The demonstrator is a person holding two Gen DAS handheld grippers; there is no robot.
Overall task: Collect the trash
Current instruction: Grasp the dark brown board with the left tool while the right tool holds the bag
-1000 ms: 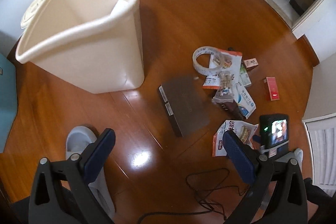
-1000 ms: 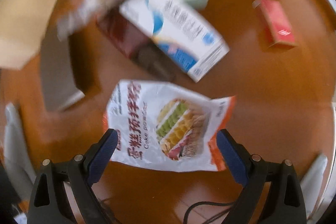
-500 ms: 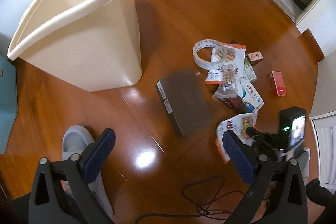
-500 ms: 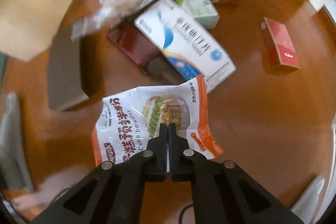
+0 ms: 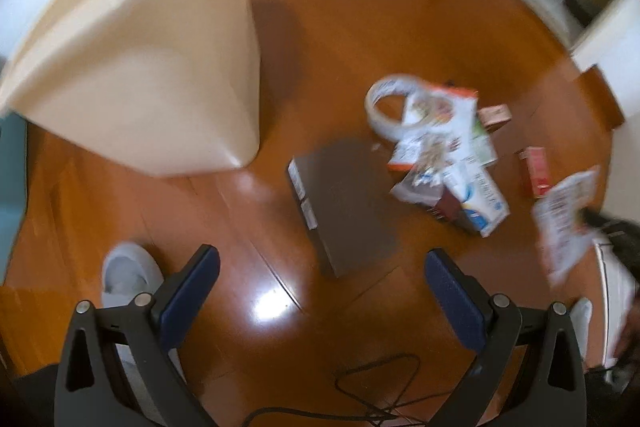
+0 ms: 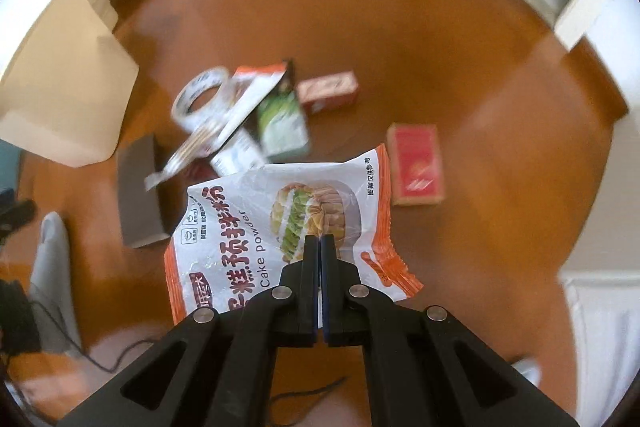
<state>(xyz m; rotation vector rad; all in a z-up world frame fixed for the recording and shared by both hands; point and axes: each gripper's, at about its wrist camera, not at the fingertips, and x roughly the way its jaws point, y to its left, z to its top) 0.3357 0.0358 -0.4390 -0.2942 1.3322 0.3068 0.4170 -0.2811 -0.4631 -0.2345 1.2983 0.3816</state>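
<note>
Lifted off the floor since — crinkled white-orange cake powder bag (image 6: 280,223), pinched by right gripper (image 6: 320,241); left gripper (image 5: 320,291) spread.

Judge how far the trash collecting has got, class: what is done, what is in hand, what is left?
Done: nothing shows; the bin's inside is hidden. In hand: the right gripper, jaws shut, holds the cake powder bag off the floor. Left: tape roll, red box, brown box and other packets; the left gripper is open, empty.
</note>
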